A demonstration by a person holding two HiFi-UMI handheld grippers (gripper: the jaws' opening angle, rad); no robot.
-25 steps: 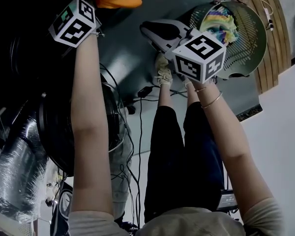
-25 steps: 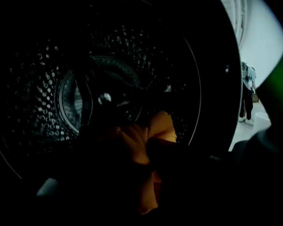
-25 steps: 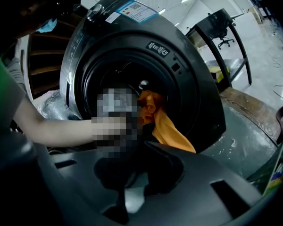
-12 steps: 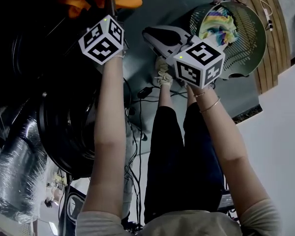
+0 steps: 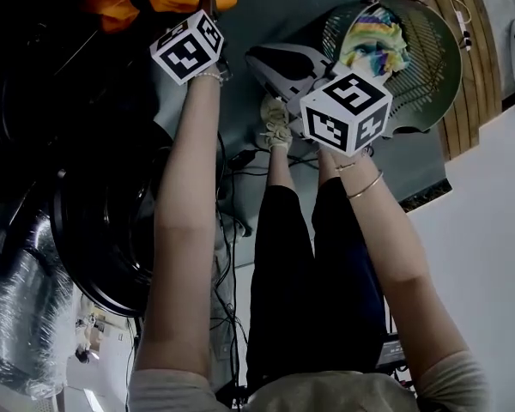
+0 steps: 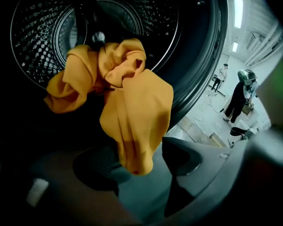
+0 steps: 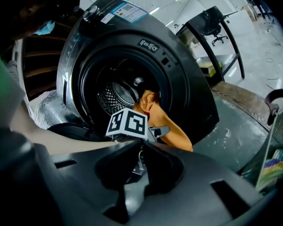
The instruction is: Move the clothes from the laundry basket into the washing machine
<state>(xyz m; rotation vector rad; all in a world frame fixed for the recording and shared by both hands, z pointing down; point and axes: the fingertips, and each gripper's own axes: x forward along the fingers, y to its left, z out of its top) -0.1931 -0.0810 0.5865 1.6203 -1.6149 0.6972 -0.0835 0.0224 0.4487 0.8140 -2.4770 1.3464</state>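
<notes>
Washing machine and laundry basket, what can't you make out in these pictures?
Drum depth, left gripper view: the orange garment hanging over its mouth covers the middle; the rest is dark.
Laundry basket, head view: only the colourful cloth on top shows; anything beneath is hidden.
Same basket, right gripper view: cut off by the right edge.
Label on the washing machine, right gripper view: print too small to read.

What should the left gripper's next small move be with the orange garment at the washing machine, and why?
Probably nudge the hanging end into the drum. The orange garment is only partly inside: its lower end hangs out over the rim of the door opening. The left gripper has just been opening its jaws; they stand apart, the cloth's tip dangling between them, unpinched.
</notes>
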